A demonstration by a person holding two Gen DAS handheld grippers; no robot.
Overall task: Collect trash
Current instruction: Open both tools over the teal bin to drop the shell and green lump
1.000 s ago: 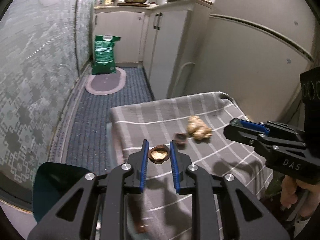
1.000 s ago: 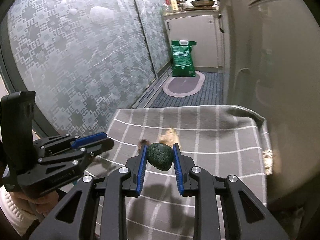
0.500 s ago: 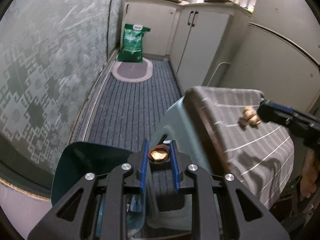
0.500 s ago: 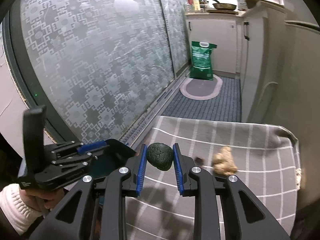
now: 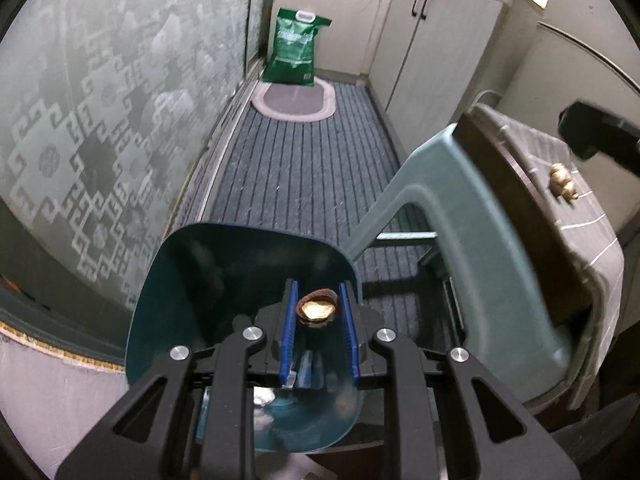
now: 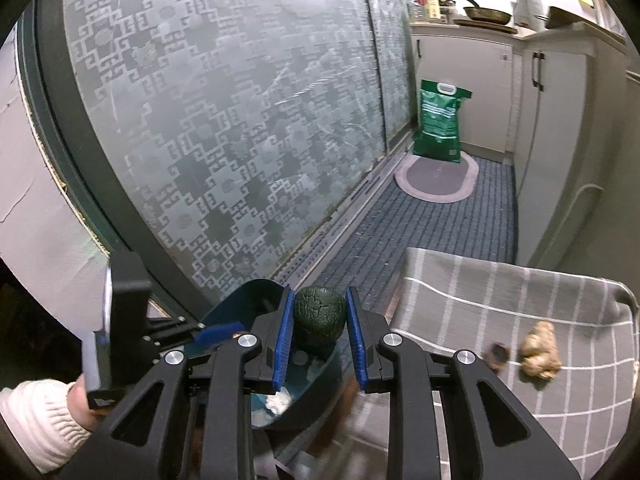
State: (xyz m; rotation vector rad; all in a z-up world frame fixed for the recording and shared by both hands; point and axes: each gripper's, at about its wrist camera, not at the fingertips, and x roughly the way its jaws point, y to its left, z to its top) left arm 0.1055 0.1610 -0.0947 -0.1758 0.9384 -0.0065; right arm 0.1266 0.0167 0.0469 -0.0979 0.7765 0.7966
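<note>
Nutshell over bin rim; peel likely too.

A low worktop draped in a grey cloth with white grid lines carries a pale tan knobbly lump and, just beside it, a small dark brown shell piece. The dark blue ribbed carpet floor bears a grey oval mat, a green sack and a teal plastic bin.

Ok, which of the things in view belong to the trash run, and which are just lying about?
Part of the job:
- nutshell in the left gripper
- dark green lump in the right gripper
- teal bin
- tan scrap and small dark scrap on the striped cloth

Just lying about:
- green bag
- oval mat
- frying pan
</note>
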